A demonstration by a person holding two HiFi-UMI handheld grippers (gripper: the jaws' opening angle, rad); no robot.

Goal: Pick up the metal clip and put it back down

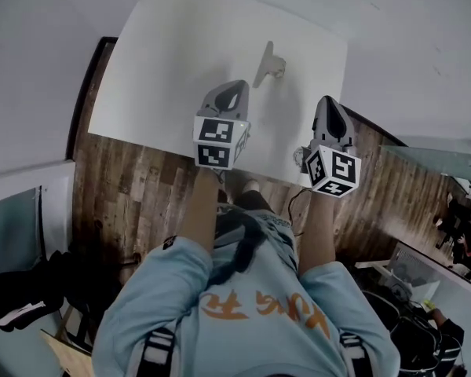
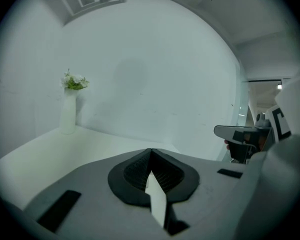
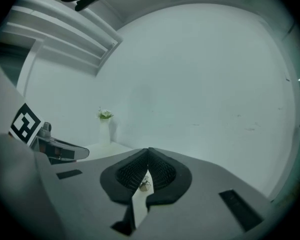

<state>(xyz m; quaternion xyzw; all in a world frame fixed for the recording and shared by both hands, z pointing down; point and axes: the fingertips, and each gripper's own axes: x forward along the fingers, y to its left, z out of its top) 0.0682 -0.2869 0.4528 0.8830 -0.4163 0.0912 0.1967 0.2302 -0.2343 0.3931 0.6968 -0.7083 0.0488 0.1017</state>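
Lying on the white table (image 1: pixel 165 69) in the upper middle of the head view, the metal clip (image 1: pixel 278 71) is touched by neither gripper. Below it in the frame, the left gripper (image 1: pixel 237 89) and right gripper (image 1: pixel 329 102) hover, each with jaws pressed together on nothing.

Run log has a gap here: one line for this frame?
left tongs: shut, empty | right tongs: shut, empty | clip: on table, apart from both tongs
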